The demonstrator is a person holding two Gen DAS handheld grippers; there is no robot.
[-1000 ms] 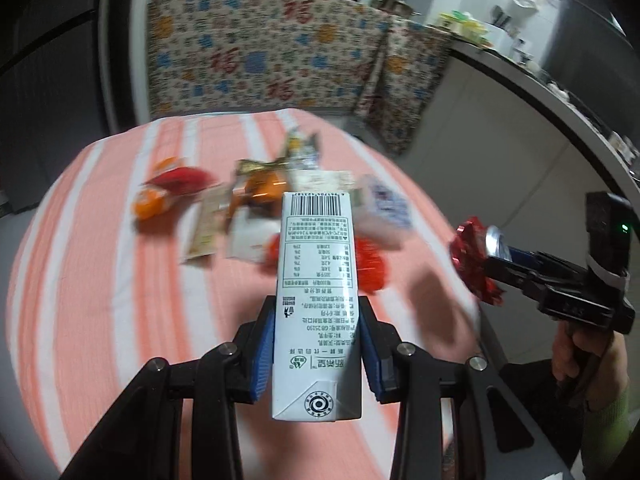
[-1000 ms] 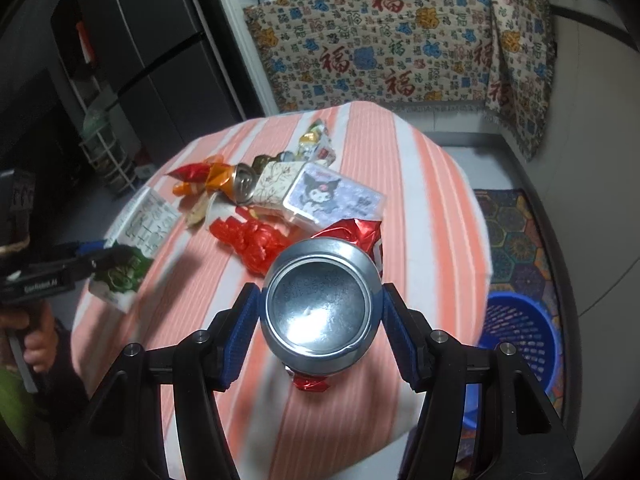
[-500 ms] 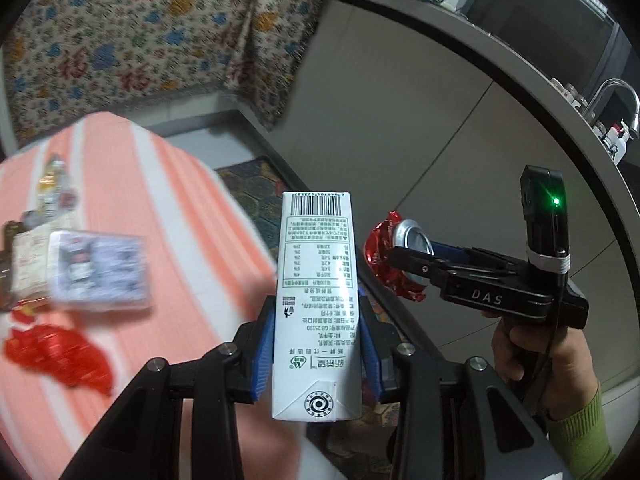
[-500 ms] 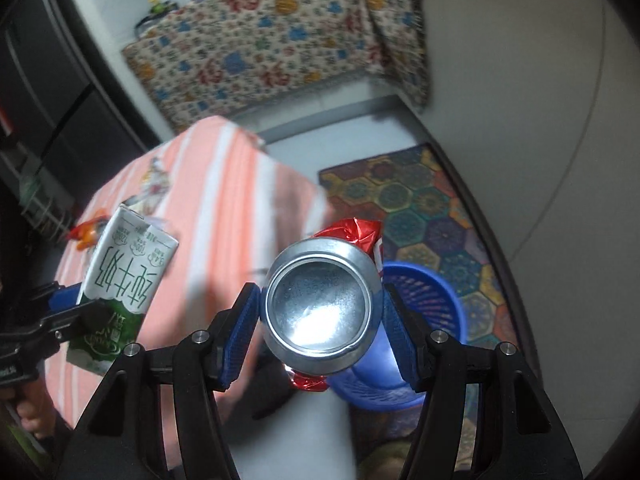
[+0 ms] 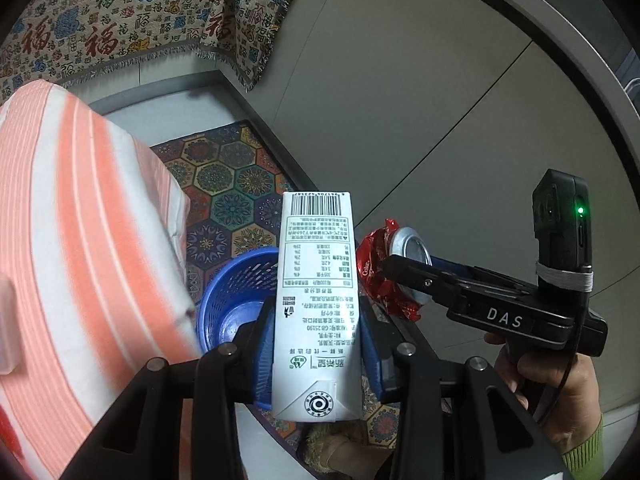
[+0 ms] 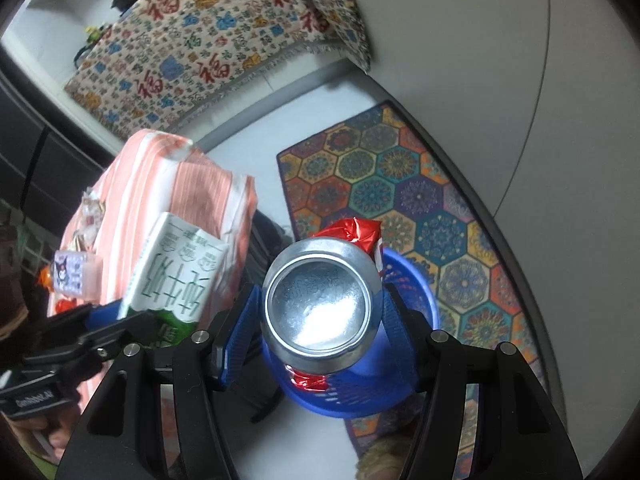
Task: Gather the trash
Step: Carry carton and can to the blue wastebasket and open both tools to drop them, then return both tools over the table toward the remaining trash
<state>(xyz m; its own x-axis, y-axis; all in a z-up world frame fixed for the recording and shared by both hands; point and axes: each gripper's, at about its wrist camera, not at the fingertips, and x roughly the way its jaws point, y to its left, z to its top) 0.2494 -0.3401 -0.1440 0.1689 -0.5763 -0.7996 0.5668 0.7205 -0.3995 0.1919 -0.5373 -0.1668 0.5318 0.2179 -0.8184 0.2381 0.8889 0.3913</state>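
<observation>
My left gripper [image 5: 316, 344] is shut on a white milk carton [image 5: 316, 304], held above the blue mesh trash basket [image 5: 236, 288] on the floor. The carton also shows in the right wrist view [image 6: 176, 268]. My right gripper [image 6: 320, 312] is shut on a silver can [image 6: 320, 304] with a red foil wrapper [image 6: 356, 230] pressed behind it. It hangs over the same basket [image 6: 412, 284]. In the left wrist view the right gripper [image 5: 404, 276] sits just right of the carton, with the can [image 5: 412, 244] in it.
The table with the orange striped cloth [image 5: 72, 248] stands left of the basket. Leftover trash, including a Kuromi packet [image 6: 70, 276], lies on the table. A patterned hexagon rug [image 6: 400, 184] lies under the basket. A grey cabinet wall [image 5: 440, 100] runs along the right.
Both grippers have swung from over the table to the right and down, and now hang over the blue basket. Each still holds its item.
</observation>
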